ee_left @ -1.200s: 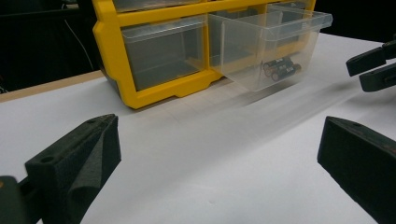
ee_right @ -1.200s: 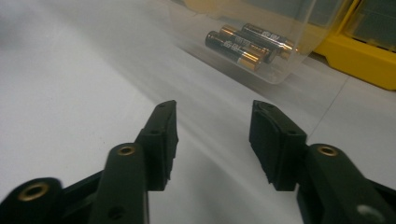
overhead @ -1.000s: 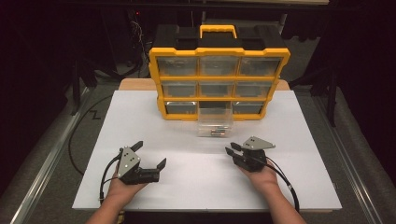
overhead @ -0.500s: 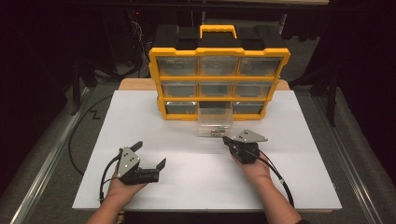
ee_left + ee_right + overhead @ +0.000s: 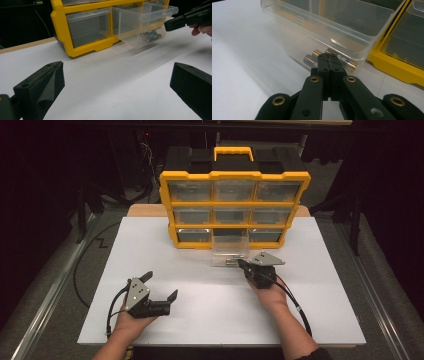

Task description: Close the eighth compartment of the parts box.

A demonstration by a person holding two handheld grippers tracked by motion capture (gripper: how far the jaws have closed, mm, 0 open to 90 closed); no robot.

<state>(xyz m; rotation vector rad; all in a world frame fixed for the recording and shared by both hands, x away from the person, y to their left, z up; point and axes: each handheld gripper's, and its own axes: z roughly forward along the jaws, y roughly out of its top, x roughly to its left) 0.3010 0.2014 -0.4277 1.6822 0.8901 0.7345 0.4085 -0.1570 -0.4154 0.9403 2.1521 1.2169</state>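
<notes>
The right gripper [image 5: 243, 265], jaws pressed together and empty, noses at the pulled-out clear drawer [image 5: 230, 251], likely to push it in; the left gripper [image 5: 161, 289] rests spread

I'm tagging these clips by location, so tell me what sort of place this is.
Probably a lab or workshop recording bench: a white table ringed by dark surroundings, a yellow parts organizer with one clear drawer pulled out holding batteries.
</notes>
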